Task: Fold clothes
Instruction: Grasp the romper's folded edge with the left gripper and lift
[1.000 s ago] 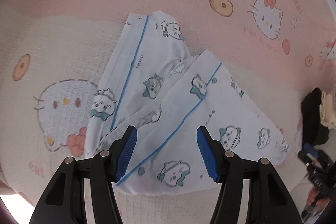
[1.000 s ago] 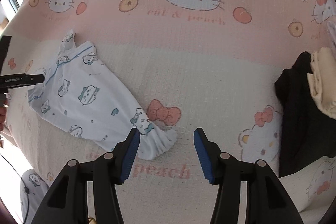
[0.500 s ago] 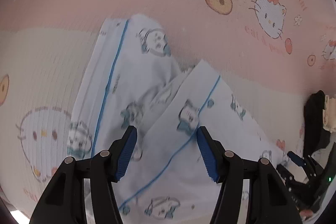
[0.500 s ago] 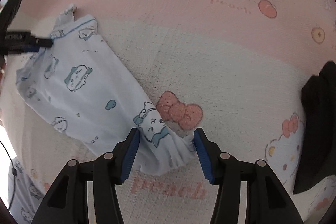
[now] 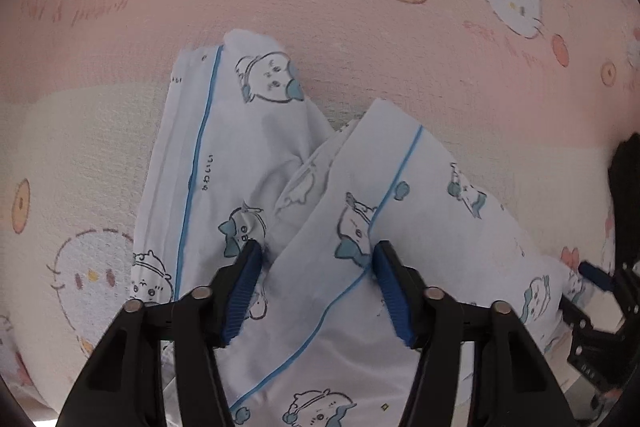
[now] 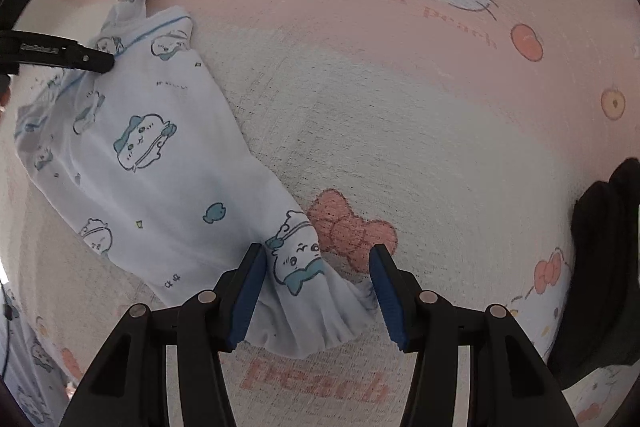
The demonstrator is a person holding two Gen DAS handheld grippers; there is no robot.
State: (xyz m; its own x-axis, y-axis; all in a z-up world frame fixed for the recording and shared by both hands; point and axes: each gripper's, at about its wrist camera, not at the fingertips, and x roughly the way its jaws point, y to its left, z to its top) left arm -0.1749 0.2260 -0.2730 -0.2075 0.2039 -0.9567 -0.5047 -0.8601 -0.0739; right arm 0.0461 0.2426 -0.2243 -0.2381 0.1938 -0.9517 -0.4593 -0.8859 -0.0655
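Pink cartoon-cat blanket (image 6: pixel 400 115) reads "peach". Left gripper (image 5: pixel 316 291) jaws closing around the pale-blue printed garment (image 5: pixel 248 155); right gripper (image 6: pixel 318 291) unclenched astride its cuff.

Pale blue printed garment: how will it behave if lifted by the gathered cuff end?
Garment likely floppy: it lies creased and bunched on the blanket. Probably light, since the fabric looks thin. The ruffled cuff between the right gripper's open jaws may slip unless pinched fully.

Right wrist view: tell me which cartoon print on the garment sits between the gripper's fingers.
The bow-tied character near the gathered cuff, between the open right gripper fingers. The other prints lie farther up the pale blue garment.
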